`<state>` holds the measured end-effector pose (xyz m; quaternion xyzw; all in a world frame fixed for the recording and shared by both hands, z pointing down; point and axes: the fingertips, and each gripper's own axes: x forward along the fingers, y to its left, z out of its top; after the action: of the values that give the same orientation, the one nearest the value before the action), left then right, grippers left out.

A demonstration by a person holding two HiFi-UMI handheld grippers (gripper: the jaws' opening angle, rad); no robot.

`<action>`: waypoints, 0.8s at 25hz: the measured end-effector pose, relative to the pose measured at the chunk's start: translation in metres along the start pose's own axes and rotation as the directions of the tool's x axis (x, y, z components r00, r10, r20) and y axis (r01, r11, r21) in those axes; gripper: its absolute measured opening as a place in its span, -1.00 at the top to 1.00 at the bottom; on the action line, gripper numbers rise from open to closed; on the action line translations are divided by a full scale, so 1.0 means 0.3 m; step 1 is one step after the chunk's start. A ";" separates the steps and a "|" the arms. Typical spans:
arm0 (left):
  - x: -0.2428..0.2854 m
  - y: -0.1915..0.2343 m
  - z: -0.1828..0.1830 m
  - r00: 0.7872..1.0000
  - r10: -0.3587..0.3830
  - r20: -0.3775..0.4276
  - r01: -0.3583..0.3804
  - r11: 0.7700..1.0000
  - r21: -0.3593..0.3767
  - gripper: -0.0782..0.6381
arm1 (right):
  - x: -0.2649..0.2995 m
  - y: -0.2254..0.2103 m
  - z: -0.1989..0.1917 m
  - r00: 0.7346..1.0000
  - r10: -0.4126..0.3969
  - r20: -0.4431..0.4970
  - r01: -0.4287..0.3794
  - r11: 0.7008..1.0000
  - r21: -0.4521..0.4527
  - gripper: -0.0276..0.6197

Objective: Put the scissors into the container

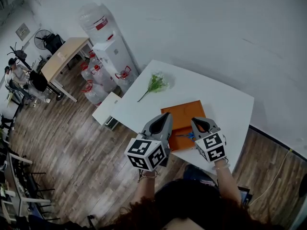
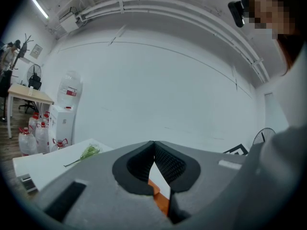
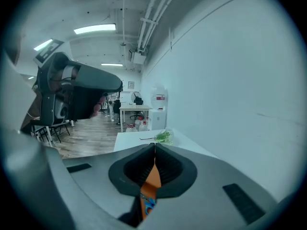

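Observation:
On the white table (image 1: 230, 104) lies a flat orange container (image 1: 184, 113). The blue-handled scissors (image 1: 188, 136) rest on its near edge, between my two grippers. My left gripper (image 1: 167, 116) hovers over the container's left side, its jaws closed tip to tip with nothing in them. My right gripper (image 1: 194, 120) is over the container's near right part, jaws also shut and empty. In the right gripper view the orange container (image 3: 152, 178) and a bit of the blue scissors (image 3: 147, 206) show below the closed jaws. The left gripper view shows the orange container (image 2: 160, 199) under its jaws.
A green plant sprig (image 1: 154, 84) lies on the table's far left part. Left of the table are a low white side table (image 1: 106, 108), a water dispenser (image 1: 115, 56) and several water bottles (image 1: 93, 78). The wall runs behind the table.

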<state>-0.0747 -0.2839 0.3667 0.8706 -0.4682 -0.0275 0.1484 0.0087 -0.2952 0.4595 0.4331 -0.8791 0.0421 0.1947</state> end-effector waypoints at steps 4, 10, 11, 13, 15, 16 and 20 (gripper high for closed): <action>-0.003 -0.008 -0.001 1.000 -0.007 0.001 0.007 1.000 0.001 0.74 | -0.022 -0.003 0.034 0.999 -0.009 0.033 0.009 1.000 0.011 0.91; -0.014 -0.021 -0.002 1.000 -0.011 0.005 0.011 1.000 0.002 0.74 | -0.062 -0.010 0.085 0.995 -0.022 0.096 0.018 0.999 0.036 0.92; -0.017 -0.023 -0.001 1.000 -0.011 0.006 0.011 1.000 0.003 0.74 | -0.069 -0.012 0.093 0.994 -0.025 0.104 0.021 0.999 0.038 0.92; -0.022 -0.026 -0.001 1.000 -0.010 0.007 0.010 1.000 0.005 0.74 | -0.081 -0.015 0.105 0.992 -0.032 0.118 0.027 0.999 0.045 0.92; -0.025 -0.027 -0.003 1.000 -0.009 0.006 0.009 1.000 0.012 0.74 | -0.094 -0.019 0.118 0.990 -0.037 0.137 0.029 0.998 0.057 0.92; -0.025 -0.028 -0.005 1.000 -0.008 0.005 0.008 1.000 0.017 0.74 | -0.099 -0.021 0.124 0.988 -0.038 0.147 0.029 0.998 0.064 0.92; -0.029 -0.040 -0.013 1.000 -0.009 -0.004 0.010 0.999 0.033 0.74 | -0.122 -0.023 0.140 0.985 -0.041 0.170 0.028 0.997 0.073 0.92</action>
<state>-0.0691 -0.2697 0.3664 0.8752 -0.4642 -0.0190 0.1347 0.0213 -0.2824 0.4062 0.4569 -0.8829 0.0321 0.1036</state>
